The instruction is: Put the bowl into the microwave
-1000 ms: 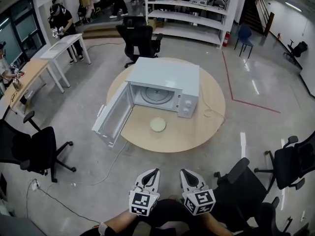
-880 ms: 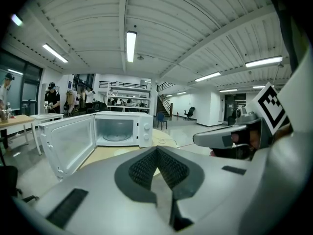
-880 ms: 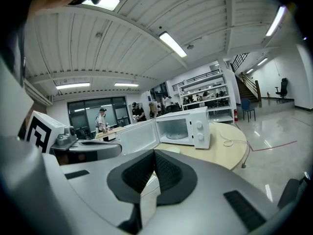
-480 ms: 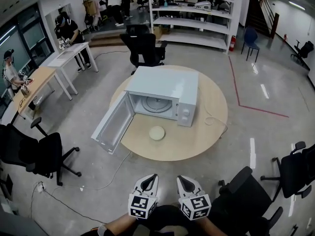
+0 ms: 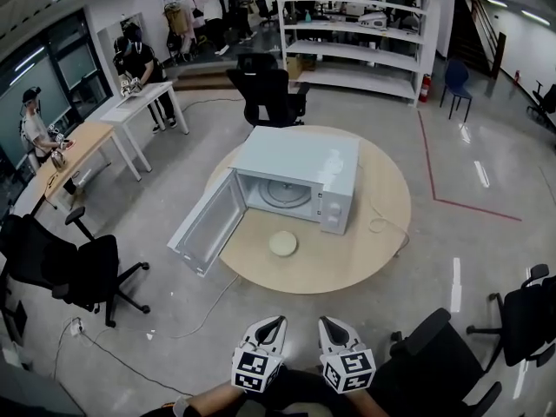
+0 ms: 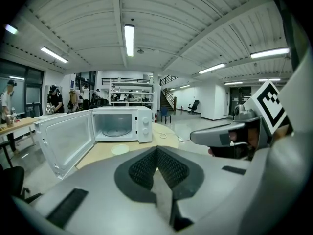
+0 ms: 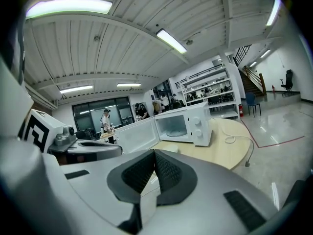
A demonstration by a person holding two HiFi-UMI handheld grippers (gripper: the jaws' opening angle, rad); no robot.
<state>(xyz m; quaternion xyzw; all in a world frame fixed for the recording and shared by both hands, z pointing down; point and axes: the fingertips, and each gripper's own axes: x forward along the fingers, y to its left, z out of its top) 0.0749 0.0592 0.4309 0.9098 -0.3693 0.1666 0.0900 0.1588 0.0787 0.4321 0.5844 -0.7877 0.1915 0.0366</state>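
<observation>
Here the bowl (image 5: pixel 282 244) lies just before the open microwave (image 5: pixel 300 159), with left gripper (image 5: pixel 274 321) and right gripper (image 5: pixel 327 322), both closed on nothing, well short of it.

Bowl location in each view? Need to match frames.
Head view: bowl at centre, on the round table before the open microwave.
Left gripper view: bowl left of centre, above the left claw.
Right gripper view: bowl centre, just above the right claw.
Shared landmark: microwave's open door, left of the bowl everywhere.
</observation>
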